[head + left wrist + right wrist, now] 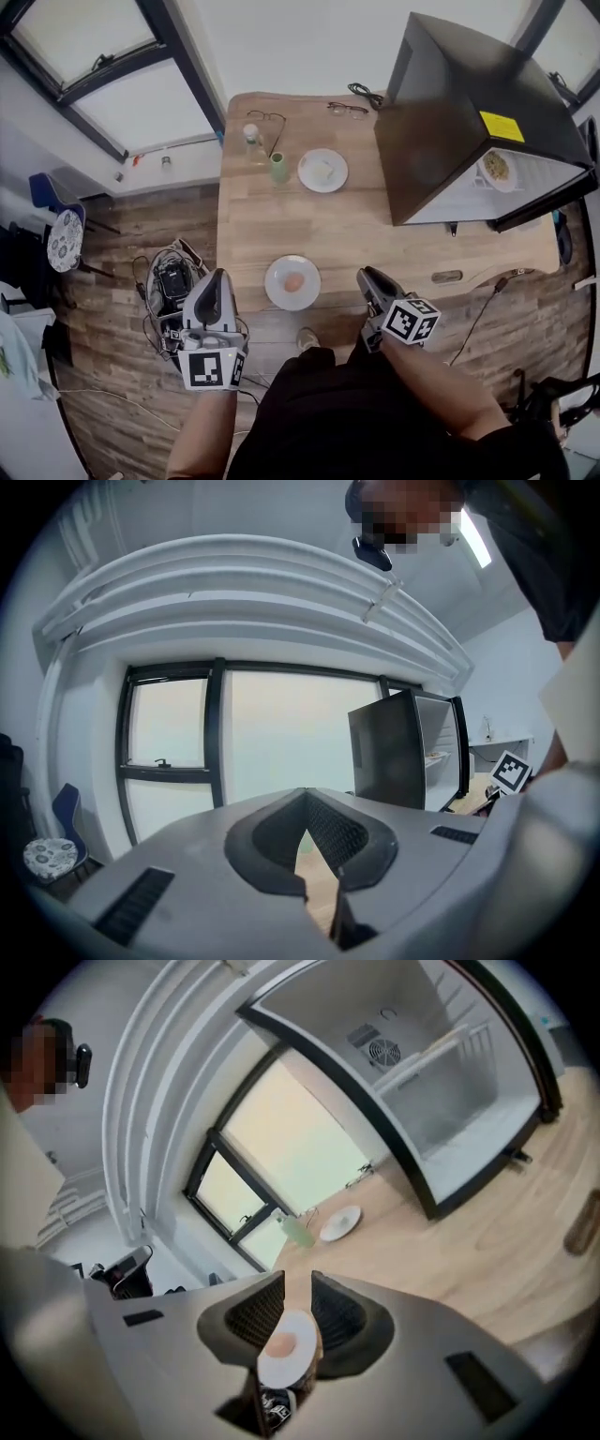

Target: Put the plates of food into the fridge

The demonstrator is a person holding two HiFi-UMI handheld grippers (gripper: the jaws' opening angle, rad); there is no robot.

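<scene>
Near the front edge of the wooden table sits a white plate with a pinkish piece of food. A second plate with pale food lies further back. The black fridge stands open on the table's right end, with a plate of food on its shelf. My right gripper hovers open just right of the near plate, apart from it. In the right gripper view the near plate shows through the gap of the right gripper. My left gripper is off the table's left front corner, shut and empty.
A green cup, a clear bottle and two pairs of glasses sit at the table's far end. A bag of gear lies on the floor left of the table. A chair with a patterned cushion stands at far left.
</scene>
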